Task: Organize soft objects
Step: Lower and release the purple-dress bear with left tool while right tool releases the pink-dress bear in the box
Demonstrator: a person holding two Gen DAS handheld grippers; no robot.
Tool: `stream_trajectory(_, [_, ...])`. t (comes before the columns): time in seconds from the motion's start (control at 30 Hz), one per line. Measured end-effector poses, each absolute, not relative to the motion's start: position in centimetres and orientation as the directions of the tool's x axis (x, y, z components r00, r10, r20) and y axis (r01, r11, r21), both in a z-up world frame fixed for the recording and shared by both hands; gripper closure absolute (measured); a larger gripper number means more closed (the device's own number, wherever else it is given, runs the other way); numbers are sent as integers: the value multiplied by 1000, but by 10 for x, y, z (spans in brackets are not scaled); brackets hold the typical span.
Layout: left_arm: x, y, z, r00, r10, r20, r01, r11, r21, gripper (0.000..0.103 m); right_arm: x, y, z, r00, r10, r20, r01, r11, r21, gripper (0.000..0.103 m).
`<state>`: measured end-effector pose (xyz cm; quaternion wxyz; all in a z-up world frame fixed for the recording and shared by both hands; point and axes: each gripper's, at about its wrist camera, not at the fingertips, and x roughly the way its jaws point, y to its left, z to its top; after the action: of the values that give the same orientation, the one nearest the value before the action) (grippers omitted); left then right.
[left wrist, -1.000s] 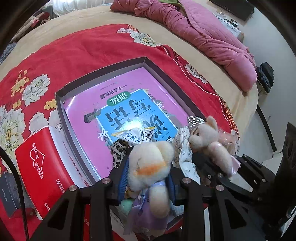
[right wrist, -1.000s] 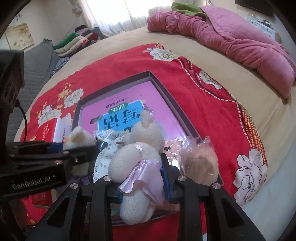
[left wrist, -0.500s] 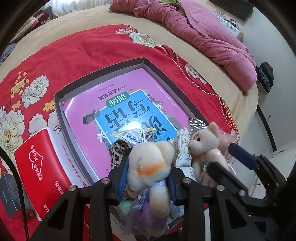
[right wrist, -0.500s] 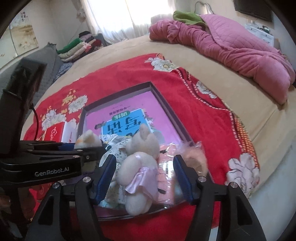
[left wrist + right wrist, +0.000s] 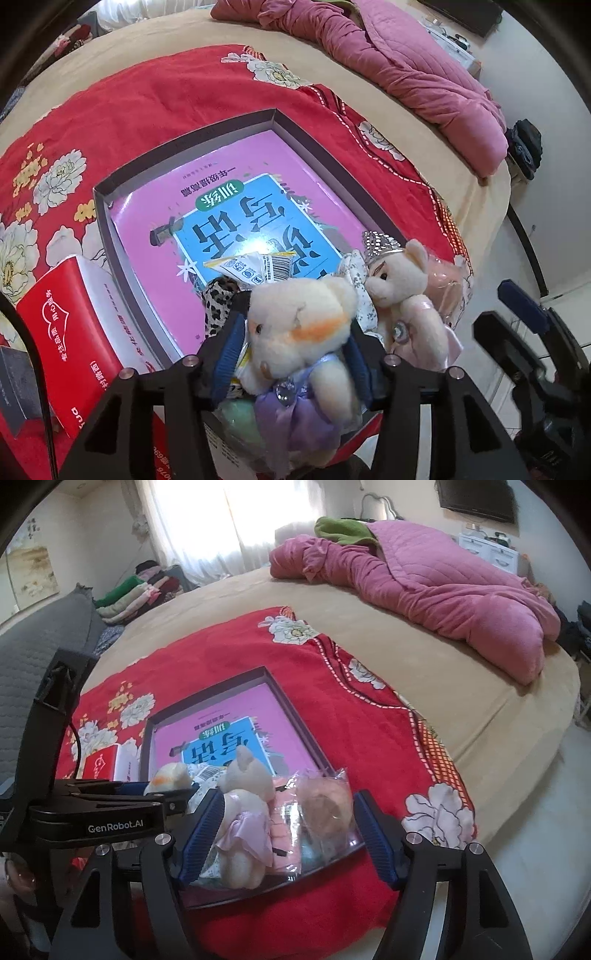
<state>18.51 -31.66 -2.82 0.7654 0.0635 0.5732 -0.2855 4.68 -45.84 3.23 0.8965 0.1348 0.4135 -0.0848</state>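
So the left gripper (image 5: pixel 295 339) is clamped on a cream teddy in a purple dress (image 5: pixel 299 332), squeezing it around the head and shoulders, right over the near end of the dark tray (image 5: pixel 184 147) on the red flowered blanket (image 5: pixel 147 92). The right gripper (image 5: pixel 286 834) is spread wide with nothing in it; a second teddy in a pink dress (image 5: pixel 243 812) sits between its fingers without being pinched, leaning against a plastic-wrapped pink soft toy (image 5: pixel 325 805) in the near corner of the tray.

My read: the step in hand is setting the purple-dress teddy down in the tray next to the others. Tips for doing it well:

- Lower it until its bottom actually rests on something before letting go. It's squishy, so it'll spring back and could roll if dropped from above.
- The near end is already crowded: there's a leopard-print thing (image 5: pixel 218 306), a snack packet (image 5: pixel 255 266) and a green soft thing (image 5: pixel 236 417) under the teddy. I'd aim slightly toward the pink book (image 5: pixel 229 206) that covers the tray floor, where there's bare room.
- Open the fingers slowly so the plush doesn't snag on the blue pads (image 5: pixel 229 354).
- Keep the right gripper clear so it doesn't knock the pink-dress teddy over the tray's edge.

The red tissue pack (image 5: pixel 62 339) beside the tray isn't in the way.
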Motion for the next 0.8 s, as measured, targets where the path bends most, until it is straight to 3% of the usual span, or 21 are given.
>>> stream_trajectory(0.27, [185, -312, -21, 194, -377, -906, 507, 829, -236, 39, 43, -460, 39, 653, -46, -756, 271, 946, 176, 29])
stream_trajectory(0.57, [182, -307, -11, 224, -368, -903, 509, 834, -213, 38, 38, -459, 43, 661, -59, -748, 277, 946, 169, 29])
stream_trajectory(0.67, [181, -305, -6, 228, -370, -901, 506, 835, -215, 26, 38, -457, 45, 657, -69, -751, 281, 946, 159, 29])
stream_trajectory(0.8, [177, -300, 1, 245, -370, -896, 507, 837, -207, 25, 36, -454, 49, 660, -72, -748, 280, 947, 156, 29])
